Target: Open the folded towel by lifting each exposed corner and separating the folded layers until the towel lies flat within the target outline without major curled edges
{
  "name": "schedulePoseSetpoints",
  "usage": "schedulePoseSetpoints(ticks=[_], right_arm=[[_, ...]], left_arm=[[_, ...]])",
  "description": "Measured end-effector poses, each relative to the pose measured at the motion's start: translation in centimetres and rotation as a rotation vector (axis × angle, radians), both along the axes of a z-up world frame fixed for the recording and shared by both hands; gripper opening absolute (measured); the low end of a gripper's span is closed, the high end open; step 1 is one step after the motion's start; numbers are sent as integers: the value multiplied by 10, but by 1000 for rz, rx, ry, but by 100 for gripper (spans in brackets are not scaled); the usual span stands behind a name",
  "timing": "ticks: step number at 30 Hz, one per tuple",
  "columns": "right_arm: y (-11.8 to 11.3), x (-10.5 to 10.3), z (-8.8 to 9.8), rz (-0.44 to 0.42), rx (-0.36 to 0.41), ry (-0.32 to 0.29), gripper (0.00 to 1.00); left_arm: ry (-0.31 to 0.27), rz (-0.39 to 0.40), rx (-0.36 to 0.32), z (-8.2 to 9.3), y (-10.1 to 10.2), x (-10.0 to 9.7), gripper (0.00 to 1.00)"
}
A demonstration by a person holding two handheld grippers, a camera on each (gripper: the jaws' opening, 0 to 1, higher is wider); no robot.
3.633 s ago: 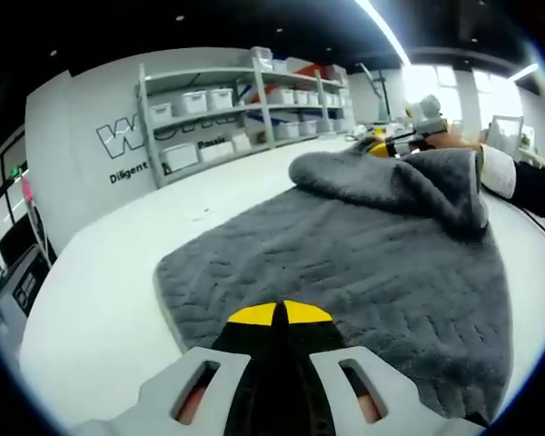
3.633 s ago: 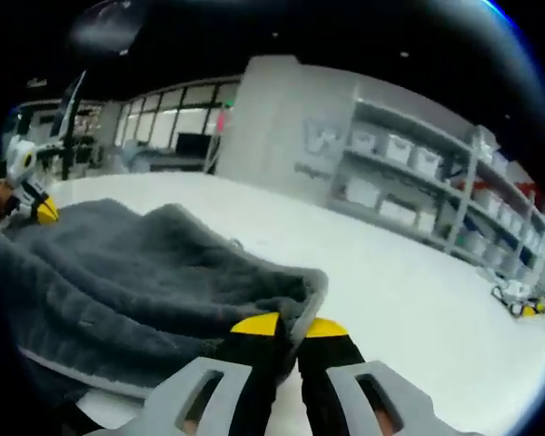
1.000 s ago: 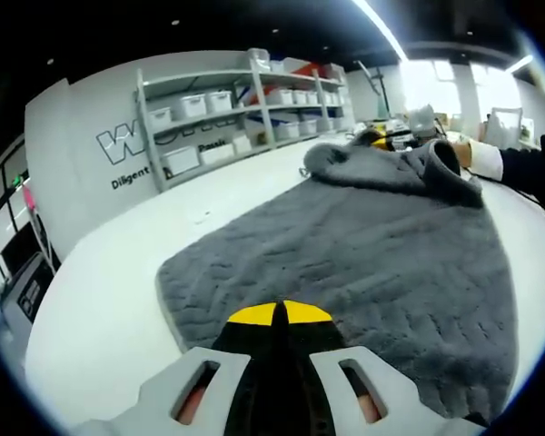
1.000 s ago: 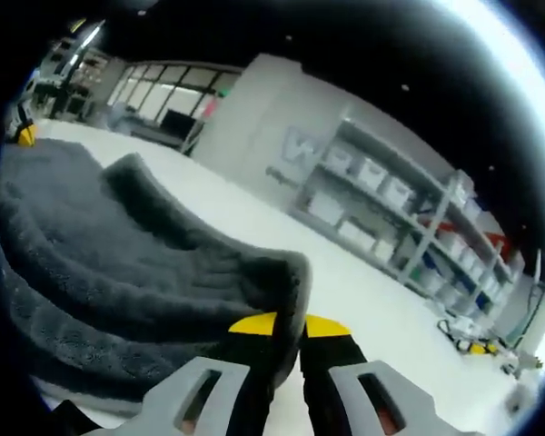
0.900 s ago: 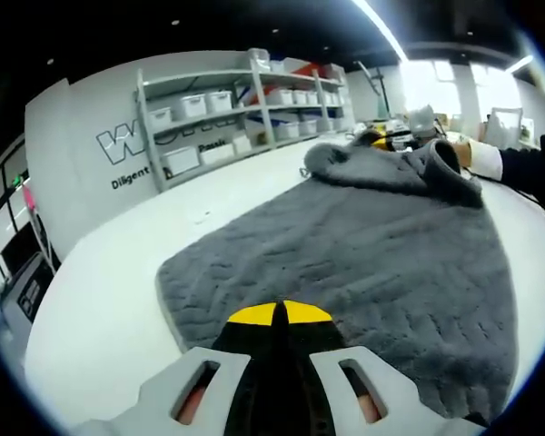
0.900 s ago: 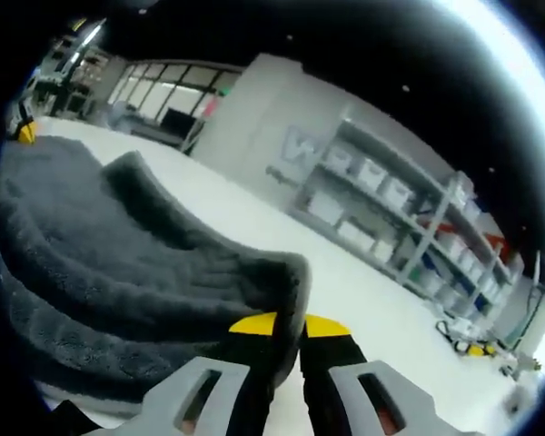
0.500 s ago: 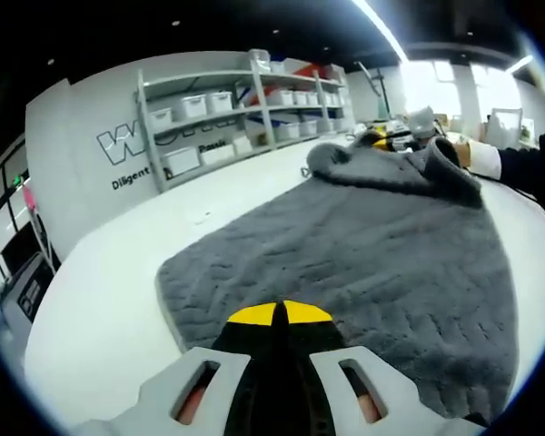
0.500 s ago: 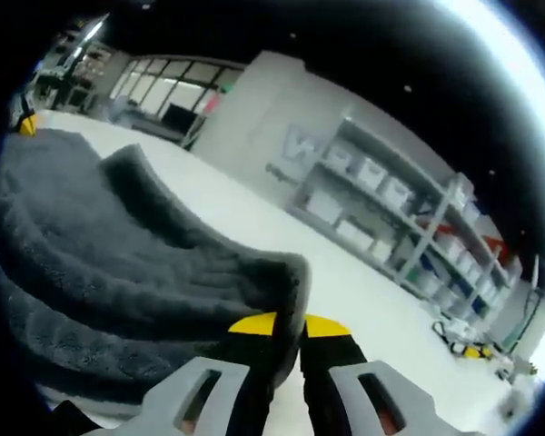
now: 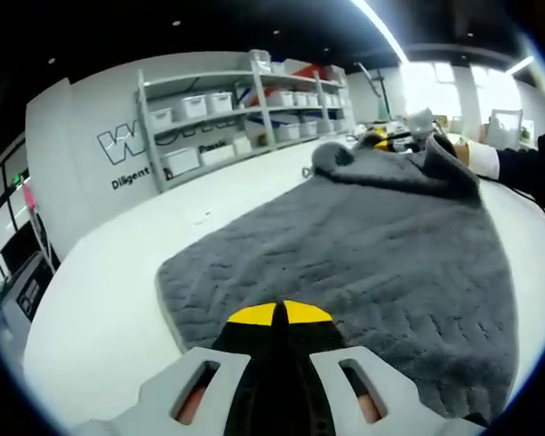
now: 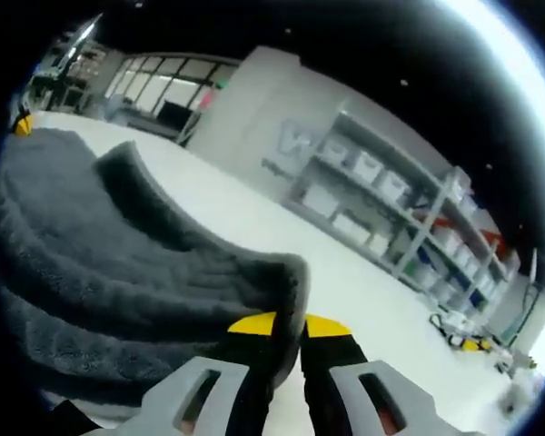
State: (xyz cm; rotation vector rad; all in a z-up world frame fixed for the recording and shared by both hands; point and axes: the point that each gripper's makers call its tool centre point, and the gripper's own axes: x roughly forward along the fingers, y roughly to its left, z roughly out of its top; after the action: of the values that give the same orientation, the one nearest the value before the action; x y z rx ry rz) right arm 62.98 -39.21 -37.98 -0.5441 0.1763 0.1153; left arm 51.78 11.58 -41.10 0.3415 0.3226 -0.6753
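Towel: fluffy dark grey towel (image 9: 363, 245) spread on the white bench (image 9: 100, 300), far corner bunched up
Left tool (image 9: 280, 313): tips pressed together on the towel's near edge
Right tool (image 10: 289, 325): pinching a raised towel corner (image 10: 286, 282)

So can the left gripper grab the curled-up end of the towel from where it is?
Probably not yet. The left gripper is shut at the near edge of the towel, and the curled end sits at the far side, where the right gripper already pinches it.
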Motion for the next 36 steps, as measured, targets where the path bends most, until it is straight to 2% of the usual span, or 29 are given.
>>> schedulePoseSetpoints(ticks=[8,36], right_arm=[[-4,1,1,9,-13,-4,4],[-46,4,0,-25,-49,-2,4]], left_arm=[[3,2,-12,0,0,0,1],[-3,1,-8,1,0,1,1]])
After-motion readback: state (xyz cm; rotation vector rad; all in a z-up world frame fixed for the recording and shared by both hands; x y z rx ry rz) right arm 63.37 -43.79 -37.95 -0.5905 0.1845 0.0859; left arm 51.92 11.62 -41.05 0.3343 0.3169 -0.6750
